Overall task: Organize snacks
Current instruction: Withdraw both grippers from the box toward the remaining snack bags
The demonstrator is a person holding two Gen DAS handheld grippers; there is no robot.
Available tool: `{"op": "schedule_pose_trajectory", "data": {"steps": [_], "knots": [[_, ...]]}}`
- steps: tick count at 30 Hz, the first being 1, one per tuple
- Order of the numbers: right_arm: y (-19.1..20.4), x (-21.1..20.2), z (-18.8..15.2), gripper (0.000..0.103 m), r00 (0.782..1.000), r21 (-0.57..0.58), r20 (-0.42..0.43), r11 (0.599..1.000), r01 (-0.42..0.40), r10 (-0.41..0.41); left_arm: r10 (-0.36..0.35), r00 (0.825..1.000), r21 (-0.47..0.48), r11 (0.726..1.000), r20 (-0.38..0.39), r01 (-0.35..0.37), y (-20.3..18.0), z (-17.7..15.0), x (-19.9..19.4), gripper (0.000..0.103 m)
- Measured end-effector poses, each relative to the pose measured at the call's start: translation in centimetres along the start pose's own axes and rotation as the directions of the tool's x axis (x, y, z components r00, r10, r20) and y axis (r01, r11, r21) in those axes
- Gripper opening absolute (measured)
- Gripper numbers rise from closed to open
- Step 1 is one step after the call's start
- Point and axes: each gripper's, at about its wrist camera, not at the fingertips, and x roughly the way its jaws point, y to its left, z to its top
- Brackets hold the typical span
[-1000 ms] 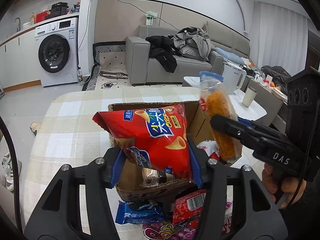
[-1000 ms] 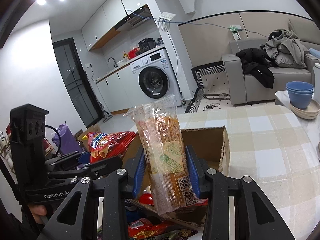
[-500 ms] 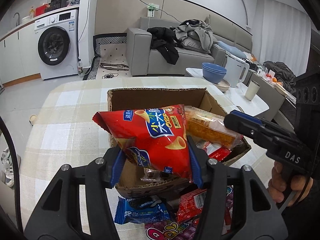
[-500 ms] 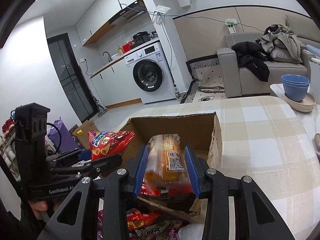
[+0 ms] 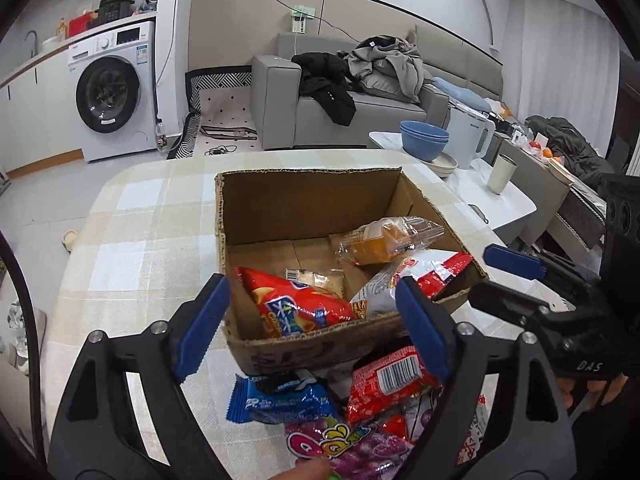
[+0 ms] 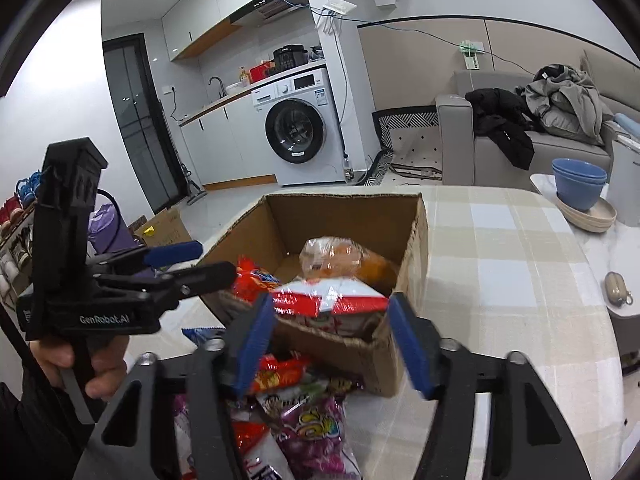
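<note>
An open cardboard box (image 5: 308, 196) (image 6: 344, 216) stands on the checked table. Inside lie a red chip bag (image 5: 296, 304) (image 6: 250, 276), a clear-wrapped orange pastry (image 5: 384, 240) (image 6: 344, 260), a red-and-white bag (image 5: 412, 276) (image 6: 328, 300) and a small flat packet (image 5: 316, 280). My left gripper (image 5: 312, 320) is open and empty above the box's near wall. My right gripper (image 6: 332, 340) is open and empty at the box's near corner. Loose snacks lie in front of the box: a blue packet (image 5: 280, 396), a red packet (image 5: 392, 376) and a purple candy bag (image 5: 344, 444) (image 6: 316, 424).
A side table to the right holds blue bowls (image 5: 424, 140) (image 6: 578, 180), a white kettle (image 5: 472, 140) and a cup (image 5: 502, 172). A small tan case (image 6: 616, 292) lies by the table's right edge. A sofa (image 5: 340, 108) and a washing machine (image 5: 112, 92) stand behind.
My left gripper opened and dropped the red chip bag into the box. My right gripper opened and left the orange pastry in the box. Both grippers drew back toward the near side.
</note>
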Motion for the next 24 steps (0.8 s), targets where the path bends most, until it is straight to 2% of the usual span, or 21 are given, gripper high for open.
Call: {"op": "schedule_pose_trajectory", "data": {"steps": [1,2,3,7,11,17,24], "knots": [[0.0,-0.2,-0.2,0.081,1.0,0.006,0.0,1.0,-0.003,0.003,0.001,1.0,0.001,1.0,-0.001,-0.001,0.0,-0.2,-0.4,0.089],[-0.2,-0.5,-0.4,0.087,1.0,0.016,0.0,1.0,-0.006,0.006,0.0,1.0,-0.002,1.0,0.002,0.0,0.1,-0.5,-0.9,0.095],[-0.4,-0.8,-0.5,0.088,1.0,0.024,0.003,1.0,-0.005,0.005,-0.001,1.0,-0.006,1.0,0.006,0.001,0.2,-0.7,-1.3,0.102],[-0.9,-1.6,-1.2,0.102,1.0,0.054,0.011,0.998,0.017,-0.017,0.005,0.999,-0.02,1.0,0.04,-0.004,0.7,-1.9,-3.5,0.102],[-1.0,-2.0,-1.9,0.102,1.0,0.072,0.0,0.997,-0.002,0.002,0.01,0.999,-0.036,0.999,0.038,-0.009,1.4,-3.6,-5.1,0.102],[-0.2,-2.5,-3.5,0.102,0.999,0.024,-0.034,1.0,0.013,-0.012,0.028,1.0,-0.035,0.999,0.001,-0.028,2.0,-5.9,-6.2,0.102],[0.1,-2.9,-5.5,0.102,0.996,-0.008,-0.091,1.0,-0.017,0.017,0.018,1.0,-0.036,0.999,-0.012,-0.018,1.8,-7.7,-7.4,0.102]]}}
